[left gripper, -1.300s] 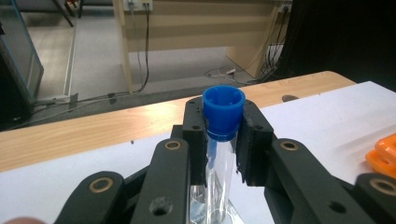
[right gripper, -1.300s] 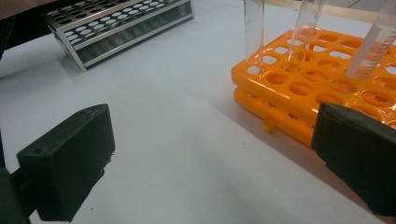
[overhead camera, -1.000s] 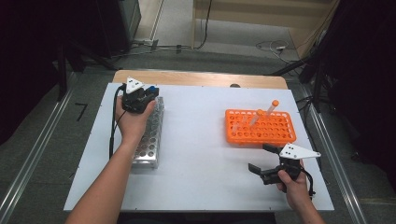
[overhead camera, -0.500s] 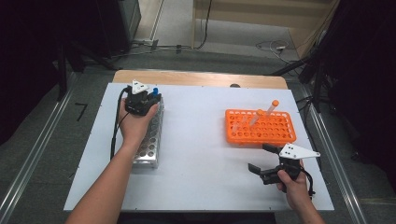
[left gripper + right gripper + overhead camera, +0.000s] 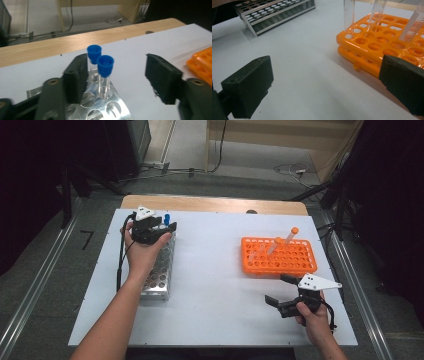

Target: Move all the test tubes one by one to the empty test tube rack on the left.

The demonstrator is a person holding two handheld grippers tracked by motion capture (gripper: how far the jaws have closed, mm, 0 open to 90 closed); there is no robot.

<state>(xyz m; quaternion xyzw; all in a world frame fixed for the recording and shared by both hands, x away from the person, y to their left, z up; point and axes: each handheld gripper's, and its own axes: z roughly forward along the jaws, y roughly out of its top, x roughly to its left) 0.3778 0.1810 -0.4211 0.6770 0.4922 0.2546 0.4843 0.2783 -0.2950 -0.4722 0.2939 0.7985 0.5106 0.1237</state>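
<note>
In the left gripper view, the nearer blue-capped tube (image 5: 105, 75) stands upright in the metal rack (image 5: 110, 110), mid-frame between the just-opened jaws of the released left hand-held gripper (image 5: 120, 77), nearer its left jaw.

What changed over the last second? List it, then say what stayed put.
The left gripper has just been opening its jaws; a blue-capped tube stands between them in the metal rack, no longer pressed. The left hand barely shifted. Unchanged: the right gripper, open near the orange rack, and its tubes.
</note>
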